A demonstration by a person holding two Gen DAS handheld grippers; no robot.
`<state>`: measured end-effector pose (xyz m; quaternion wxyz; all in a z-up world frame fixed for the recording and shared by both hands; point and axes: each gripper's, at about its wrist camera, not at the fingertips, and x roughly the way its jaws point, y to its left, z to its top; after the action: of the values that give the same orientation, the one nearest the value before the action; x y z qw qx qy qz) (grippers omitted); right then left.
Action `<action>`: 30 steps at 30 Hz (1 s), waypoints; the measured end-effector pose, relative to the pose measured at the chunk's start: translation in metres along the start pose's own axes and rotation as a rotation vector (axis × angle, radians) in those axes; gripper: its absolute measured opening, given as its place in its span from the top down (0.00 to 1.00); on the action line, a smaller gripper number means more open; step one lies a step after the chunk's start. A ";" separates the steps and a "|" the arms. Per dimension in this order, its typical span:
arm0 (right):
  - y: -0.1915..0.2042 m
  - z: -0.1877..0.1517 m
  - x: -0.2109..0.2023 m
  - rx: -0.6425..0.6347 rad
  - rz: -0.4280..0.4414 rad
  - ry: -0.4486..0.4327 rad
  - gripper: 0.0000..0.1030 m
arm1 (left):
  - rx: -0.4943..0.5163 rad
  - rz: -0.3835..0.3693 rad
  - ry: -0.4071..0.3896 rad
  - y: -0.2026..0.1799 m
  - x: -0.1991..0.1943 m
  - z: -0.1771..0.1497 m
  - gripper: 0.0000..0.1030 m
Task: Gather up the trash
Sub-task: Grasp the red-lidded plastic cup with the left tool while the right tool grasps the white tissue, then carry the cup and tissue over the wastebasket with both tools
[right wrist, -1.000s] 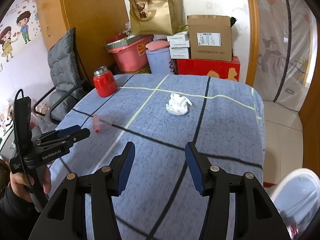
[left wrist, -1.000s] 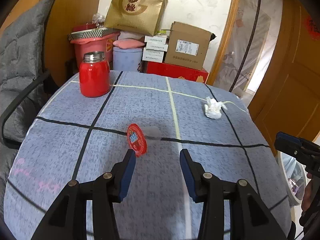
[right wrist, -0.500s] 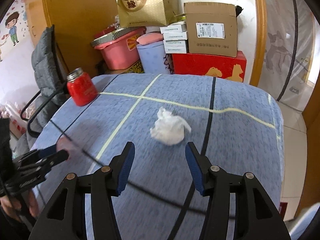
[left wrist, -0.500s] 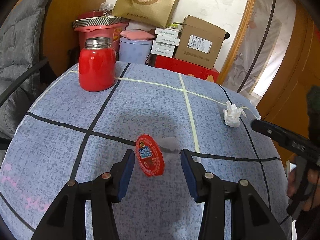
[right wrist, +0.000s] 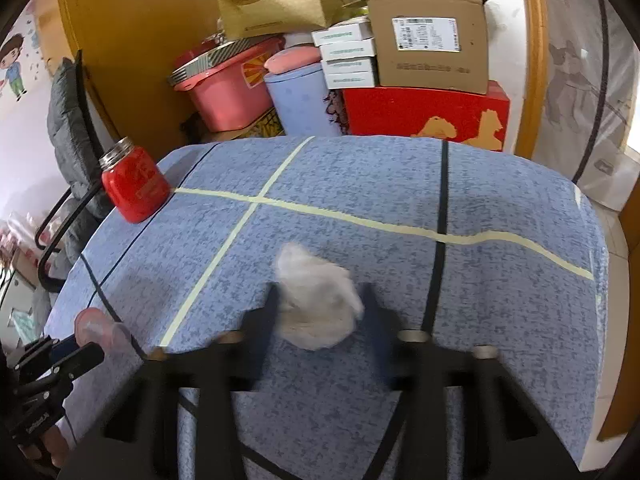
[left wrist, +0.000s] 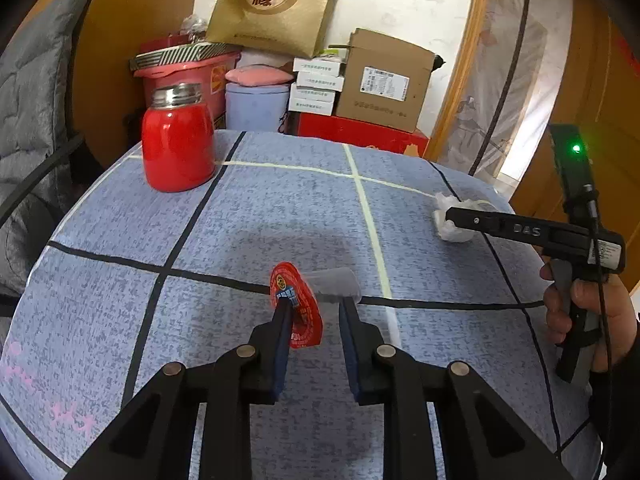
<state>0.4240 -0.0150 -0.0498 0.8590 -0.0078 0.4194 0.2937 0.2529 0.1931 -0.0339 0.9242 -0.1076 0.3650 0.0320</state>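
A small clear jelly cup with a red lid (left wrist: 298,312) lies on its side on the blue tablecloth (left wrist: 280,208). My left gripper (left wrist: 316,308) is closing on the cup, one pad on the lid and the other at its clear base. A crumpled white tissue wad (right wrist: 316,304) sits between the blurred fingers of my right gripper (right wrist: 320,300), whose jaws are closing and touch it on both sides. In the left wrist view the right gripper (left wrist: 450,214) reaches in from the right onto the tissue wad (left wrist: 452,232). At the right wrist view's lower left, the left gripper (right wrist: 86,350) holds the cup (right wrist: 96,322).
A red jar with a metal lid (left wrist: 178,148) stands at the table's far left corner. Behind the table are stacked boxes (left wrist: 384,80), a pink bin (right wrist: 228,84) and a paper bag. A grey padded chair (left wrist: 32,80) is at the left. A hand (left wrist: 580,312) grips the right tool.
The left jaws came together around the jelly cup. The right gripper moved forward over the table to the tissue wad, and its jaws narrowed around it.
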 end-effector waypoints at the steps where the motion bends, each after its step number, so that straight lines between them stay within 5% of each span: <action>1: 0.000 0.000 -0.001 0.000 0.006 0.000 0.78 | 0.004 -0.001 -0.002 -0.001 -0.001 0.000 0.77; 12: 0.009 -0.019 -0.044 0.019 0.044 -0.044 0.83 | 0.022 -0.018 -0.025 -0.016 -0.024 -0.005 0.78; 30: 0.008 -0.115 -0.165 0.078 0.055 -0.104 0.83 | 0.074 -0.097 -0.040 -0.084 -0.087 -0.039 0.79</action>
<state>0.2592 -0.1201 -0.0023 0.8708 0.0522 0.3854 0.3007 0.1753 0.1045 0.0126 0.9352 -0.0903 0.3415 -0.0242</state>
